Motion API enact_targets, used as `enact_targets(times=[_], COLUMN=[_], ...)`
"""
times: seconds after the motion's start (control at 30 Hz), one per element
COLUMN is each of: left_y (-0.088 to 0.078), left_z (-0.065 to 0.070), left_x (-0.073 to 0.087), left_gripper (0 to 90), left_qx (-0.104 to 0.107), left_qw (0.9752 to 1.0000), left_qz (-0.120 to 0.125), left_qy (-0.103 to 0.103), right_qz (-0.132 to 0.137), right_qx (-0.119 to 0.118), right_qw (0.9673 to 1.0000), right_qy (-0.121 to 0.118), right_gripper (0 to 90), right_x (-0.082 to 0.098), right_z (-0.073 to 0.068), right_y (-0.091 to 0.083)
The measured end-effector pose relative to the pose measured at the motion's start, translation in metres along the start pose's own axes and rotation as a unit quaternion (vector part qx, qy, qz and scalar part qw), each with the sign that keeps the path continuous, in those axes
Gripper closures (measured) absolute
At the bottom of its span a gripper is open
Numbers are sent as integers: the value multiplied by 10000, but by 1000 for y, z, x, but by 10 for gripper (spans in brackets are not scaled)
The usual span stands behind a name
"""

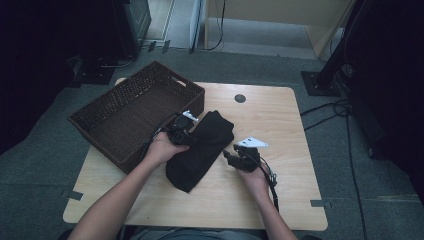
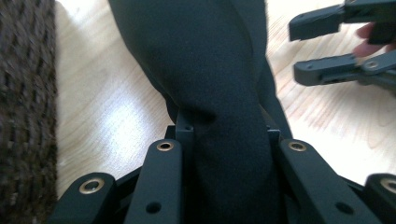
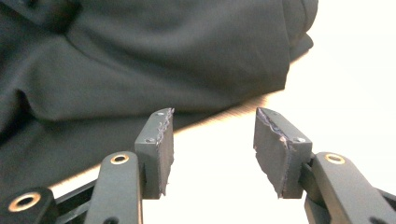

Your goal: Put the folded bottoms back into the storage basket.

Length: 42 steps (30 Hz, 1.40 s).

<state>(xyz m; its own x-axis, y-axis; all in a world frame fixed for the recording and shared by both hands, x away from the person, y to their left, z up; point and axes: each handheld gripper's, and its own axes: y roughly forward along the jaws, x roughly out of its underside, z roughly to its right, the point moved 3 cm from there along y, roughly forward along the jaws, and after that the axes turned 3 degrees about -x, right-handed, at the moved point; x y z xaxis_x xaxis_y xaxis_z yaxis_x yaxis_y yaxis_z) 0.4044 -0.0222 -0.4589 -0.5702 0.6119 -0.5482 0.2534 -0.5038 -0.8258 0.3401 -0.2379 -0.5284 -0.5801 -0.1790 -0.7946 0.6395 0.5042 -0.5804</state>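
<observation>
High view: I see a dark wicker basket (image 1: 107, 122) at the table's (image 1: 280, 195) left, with nothing visible inside. A folded black cloth (image 1: 202, 150) lies just beside it, mid-table; my left gripper (image 1: 181, 131) sits at its upper edge and my right gripper (image 1: 239, 156) just to its right.

Left gripper view: my jaws pinch a thick, matte fold of the cloth (image 2: 219, 84).

Right gripper view: my right gripper (image 3: 210, 144) stands partly spread, nothing between its jaws, near the cloth's (image 3: 154, 60) creased hem.

A light wooden table (image 1: 280, 195) carries a dark wicker basket (image 1: 122, 117) and a black cloth (image 1: 200, 150).
</observation>
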Motion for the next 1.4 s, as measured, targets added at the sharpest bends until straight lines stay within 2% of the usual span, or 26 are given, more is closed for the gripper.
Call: enact_targets(times=[0.13, 0.27, 0.37, 0.5, 0.67, 0.9, 1.03, 1.3, 1.4], left_y=[-14, -32, -46, -65, -89, -118, -135, -163, -170], left_z=[3, 1, -1, -4, -11, -24, -35, -65, -77], left_x=[-8, -18, -24, -31, -39, -47, -51, -49, -46], left_gripper=[719, 719, 719, 719, 719, 718, 718, 717, 717], left_qx=[-59, -62, -83, -31, -90, -168, -321, -497, -528], left_qw=[9998, 9997, 9994, 9993, 9987, 9978, 9971, 9960, 9958], left_qz=[-9, 48, 170, 290, 437, 603, 652, 725, 744], left_qy=[164, 220, 284, 245, 244, 239, 222, 164, 82], right_qz=[-42, -49, -77, -122, -176, -214, -240, -270, -295], right_qx=[-18, -27, -40, -73, -110, -139, -168, -179, -195], right_qw=[10000, 10000, 10000, 9999, 9998, 9997, 9995, 9994, 9993], right_qy=[13, -3, 6, -3, -42, -68, -66, -112, -107], right_gripper=[482, 482, 482, 481, 479, 477, 477, 477, 477], right_x=[1, 1, 2, 3, 4, 5, 6, 7, 8], right_z=[-1, -2, -2, -4, -6, -9, -11, -12, -13], right_y=[1, 1, 2, 3, 5, 7, 8, 10, 10])
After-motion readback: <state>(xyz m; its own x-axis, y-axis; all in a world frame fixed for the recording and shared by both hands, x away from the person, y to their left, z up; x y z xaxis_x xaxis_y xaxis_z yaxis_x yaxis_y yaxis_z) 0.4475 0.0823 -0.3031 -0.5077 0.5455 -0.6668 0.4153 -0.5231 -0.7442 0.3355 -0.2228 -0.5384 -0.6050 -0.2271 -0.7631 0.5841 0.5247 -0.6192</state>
